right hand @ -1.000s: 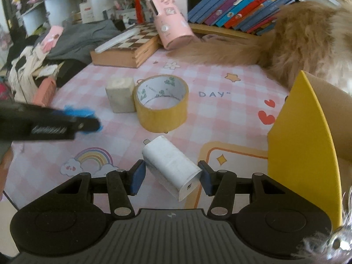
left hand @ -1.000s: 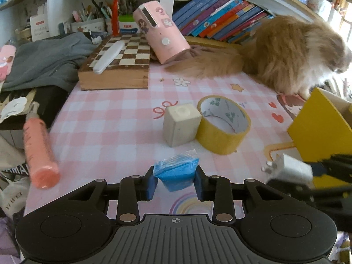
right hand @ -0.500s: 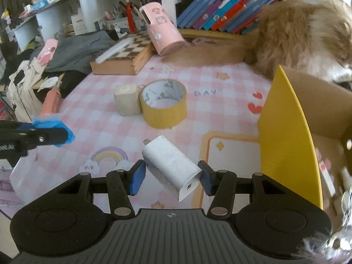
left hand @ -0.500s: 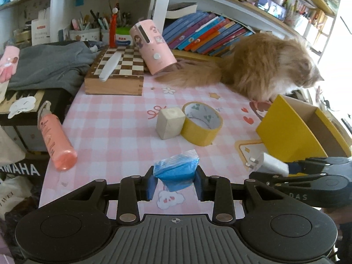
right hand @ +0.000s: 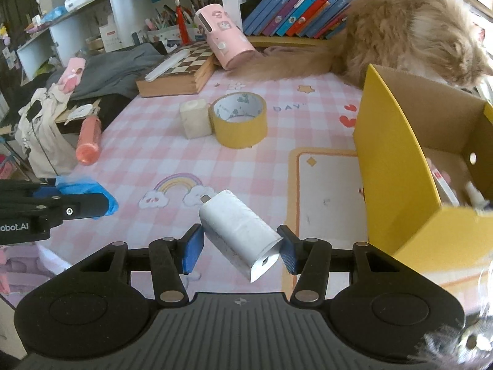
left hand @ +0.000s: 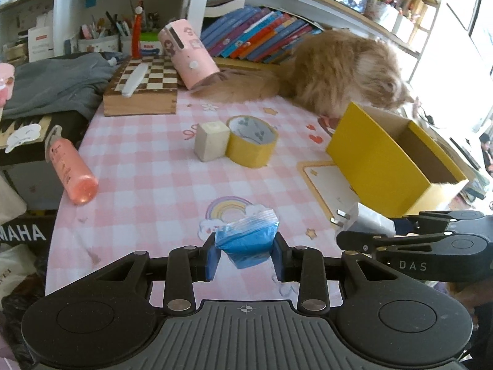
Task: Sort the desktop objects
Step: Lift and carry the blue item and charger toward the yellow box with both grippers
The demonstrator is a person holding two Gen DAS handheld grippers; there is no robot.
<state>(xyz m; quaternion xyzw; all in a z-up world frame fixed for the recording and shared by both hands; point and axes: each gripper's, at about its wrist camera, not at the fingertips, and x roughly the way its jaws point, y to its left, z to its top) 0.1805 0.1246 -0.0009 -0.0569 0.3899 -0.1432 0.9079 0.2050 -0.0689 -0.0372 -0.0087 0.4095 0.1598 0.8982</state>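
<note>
Both loads are airborne, w/ the yellow box (right hand: 397,166) as landmark. The right gripper (right hand: 240,251) is clamped on the white charger (right hand: 237,231), held slantwise, prongs pointing away from the camera, just left of the box's near wall and above the table (left hand: 148,166). The left gripper (left hand: 245,254) is pinched on the blue bag (left hand: 246,240), further left of the box, over the rainbow print. Step in hand looks like carrying both to the box for drop-off. To do it well: lift the charger clear of the tall yellow front wall before crossing, then let go only once it's over the open cardboard interior; the right-wrist view shows a few small items already inside, too blurred to name, so aim for bare floor. Do one hand at a time, right first as it's nearer, since the two tools are close and could knock together at the opening. Bag is soft and squashed, so it may cling to a pad on release; open wide. Edges: the cat (left hand: 345,67) lies right behind the box, touching or nearly touching its far rim, so no room there; approach from the near side. Tape roll (left hand: 251,140) and cream block (left hand: 211,140), touching each other, sit well left of the box, out of the path. Near table edge is close below both hands, so a slip could go to the floor.
</note>
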